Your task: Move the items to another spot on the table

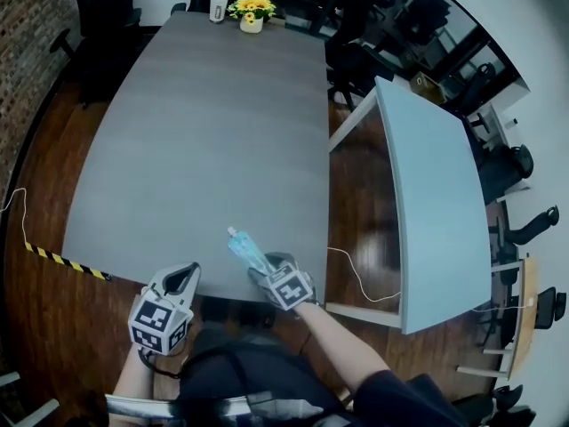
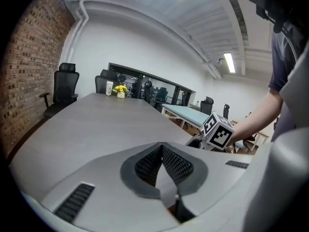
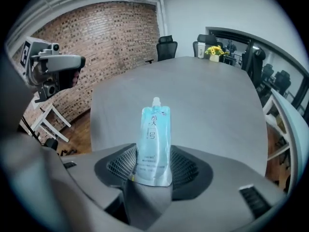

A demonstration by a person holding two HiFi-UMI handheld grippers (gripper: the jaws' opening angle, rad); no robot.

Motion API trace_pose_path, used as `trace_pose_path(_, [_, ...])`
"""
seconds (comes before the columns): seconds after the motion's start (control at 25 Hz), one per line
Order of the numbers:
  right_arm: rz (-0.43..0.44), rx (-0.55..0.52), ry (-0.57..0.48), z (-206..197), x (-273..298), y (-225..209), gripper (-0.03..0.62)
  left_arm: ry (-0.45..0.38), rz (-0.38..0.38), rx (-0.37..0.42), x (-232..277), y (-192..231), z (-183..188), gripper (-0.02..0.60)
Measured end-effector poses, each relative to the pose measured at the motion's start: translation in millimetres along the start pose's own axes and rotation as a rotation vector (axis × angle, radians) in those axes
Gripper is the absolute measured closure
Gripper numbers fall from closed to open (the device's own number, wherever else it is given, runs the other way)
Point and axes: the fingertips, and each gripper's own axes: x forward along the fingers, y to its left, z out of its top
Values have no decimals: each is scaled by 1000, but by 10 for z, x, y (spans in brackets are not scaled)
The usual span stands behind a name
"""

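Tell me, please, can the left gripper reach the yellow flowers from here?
Probably not: the left gripper hovers at the table's near edge, while the yellow flowers stand at its far end.

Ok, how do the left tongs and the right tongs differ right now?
The left tongs are shut tight, pads together; the right tongs stand partly apart. The left tongs hold nothing; the right tongs grip a pale blue spouted pouch. Both carry a marker cube.

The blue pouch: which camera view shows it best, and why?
The right gripper view: the blue pouch fills the centre, spout up, print visible, between the right gripper's pads. The head view shows it small; the left gripper view not at all.
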Motion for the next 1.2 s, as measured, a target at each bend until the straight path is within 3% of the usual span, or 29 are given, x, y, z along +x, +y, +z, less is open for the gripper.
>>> trace_pose_path(0.24, [29,102,-63,89,53,123,501,62,-22,-17,2,209,-168,578])
trace_pose_path(0.48, [71,147,-140,235,27,234,544,164,-107,-54,232,142,-363,578])
trace_pose_path(0.76, [155,212,-199,165,-71,316,580,239,-208,-226,506,-136,-605,578])
trace_pose_path(1.0, [223,250,-289,225,-252,397,585,305,-190,-248,571,-141,-871,578])
trace_pose_path(1.12, [265,281,-392,432,-515,429,585,280,-246,-277,581,-167,-826,571])
trace_pose_path(1.2, [302,309,-470,613,-710,444,586,223,-342,-322,564,-246,-689,497])
